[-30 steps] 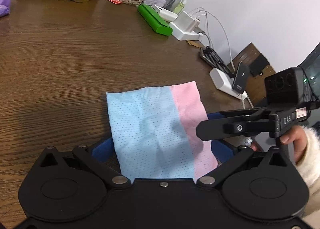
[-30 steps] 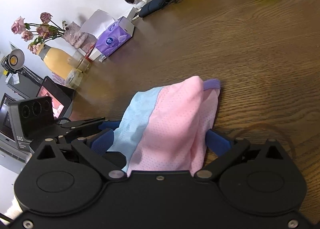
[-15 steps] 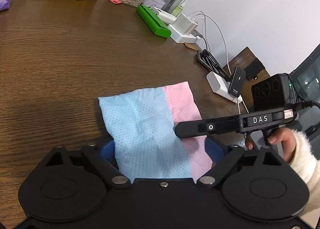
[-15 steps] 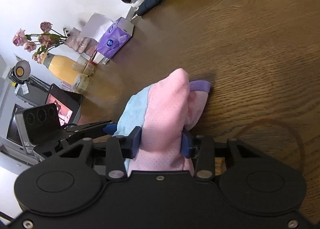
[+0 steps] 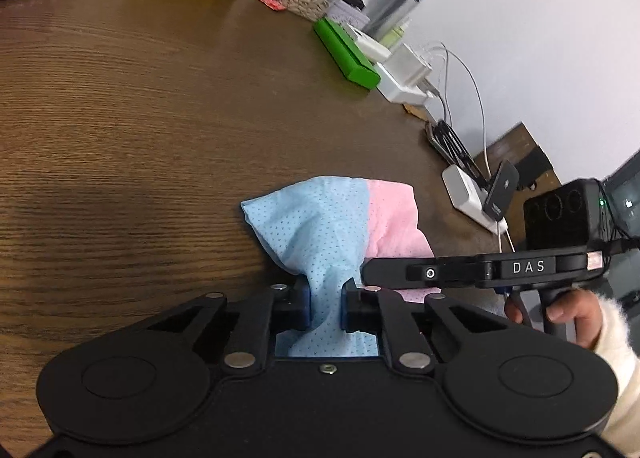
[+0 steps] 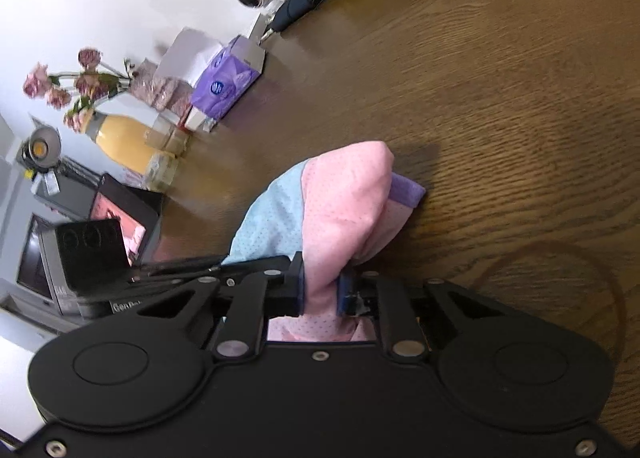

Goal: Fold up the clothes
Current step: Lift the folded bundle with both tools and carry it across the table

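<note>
Lying bunched on the brown wooden bench (image 5: 120, 130): one garment (image 5: 320, 226) of dotted mesh fabric, pale blue on the left half, pink on the right, with a purple trim edge (image 6: 408, 188) touching the wood. Left hand-held gripper (image 5: 326, 306): clenched on the blue part, fabric gathered into a narrow neck between the jaws. Right hand-held gripper (image 6: 320, 292): clenched on the pink part, which humps up ahead of the jaws.

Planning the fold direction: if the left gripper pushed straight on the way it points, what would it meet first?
The garment itself: the left gripper is shut on its blue part, which bunches directly ahead. Beyond it lies bare table, probably nothing else close.
</note>
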Demonstrator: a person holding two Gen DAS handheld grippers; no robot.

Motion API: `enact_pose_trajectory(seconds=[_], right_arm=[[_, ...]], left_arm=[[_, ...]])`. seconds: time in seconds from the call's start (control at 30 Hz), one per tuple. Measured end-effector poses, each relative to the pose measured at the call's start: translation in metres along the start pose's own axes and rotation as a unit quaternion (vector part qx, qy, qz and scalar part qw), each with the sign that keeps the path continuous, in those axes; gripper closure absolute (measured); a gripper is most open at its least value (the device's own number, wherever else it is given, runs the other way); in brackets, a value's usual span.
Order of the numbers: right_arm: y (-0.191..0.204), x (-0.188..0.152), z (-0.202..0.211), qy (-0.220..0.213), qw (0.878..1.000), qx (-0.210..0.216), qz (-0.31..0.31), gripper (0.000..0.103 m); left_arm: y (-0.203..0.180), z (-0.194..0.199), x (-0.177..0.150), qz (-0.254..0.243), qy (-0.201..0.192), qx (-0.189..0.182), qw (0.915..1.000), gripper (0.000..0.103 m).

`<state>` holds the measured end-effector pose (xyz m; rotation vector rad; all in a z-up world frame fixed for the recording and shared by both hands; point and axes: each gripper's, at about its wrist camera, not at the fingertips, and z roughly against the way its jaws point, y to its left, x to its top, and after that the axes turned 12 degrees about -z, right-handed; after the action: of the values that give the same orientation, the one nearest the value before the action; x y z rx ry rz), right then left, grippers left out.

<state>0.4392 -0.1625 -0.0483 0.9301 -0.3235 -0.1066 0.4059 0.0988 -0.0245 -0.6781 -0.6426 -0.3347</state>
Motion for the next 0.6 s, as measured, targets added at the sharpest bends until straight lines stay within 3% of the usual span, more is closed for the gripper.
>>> enact_pose_trajectory(seconds=[0.13,0.33,0.47,0.6], right_arm=[[0.03,0.01,-0.018,0.009,1.0,0.011,0.015,0.087],[0.075,0.025,-0.044,0.023,0.999,0.027,0.038,0.087],[0.105,0.034,-0.063,0.033,0.997,0.037,0.054,0.087],[0.15,0.027,-0.116,0.061,0.994,0.035,0.084,0.087]], left_arm=[[0.004,0.009,0.006,0.022,-0.025,-0.001,0.9994,0.093],[0.026,0.053,0.019,0.054,-0.072,0.028,0.9956,0.093],[0.058,0.11,0.023,0.07,-0.093,0.088,0.9893,0.093],[0.088,0.149,0.024,0.083,-0.083,0.139,0.9832,0.093]])
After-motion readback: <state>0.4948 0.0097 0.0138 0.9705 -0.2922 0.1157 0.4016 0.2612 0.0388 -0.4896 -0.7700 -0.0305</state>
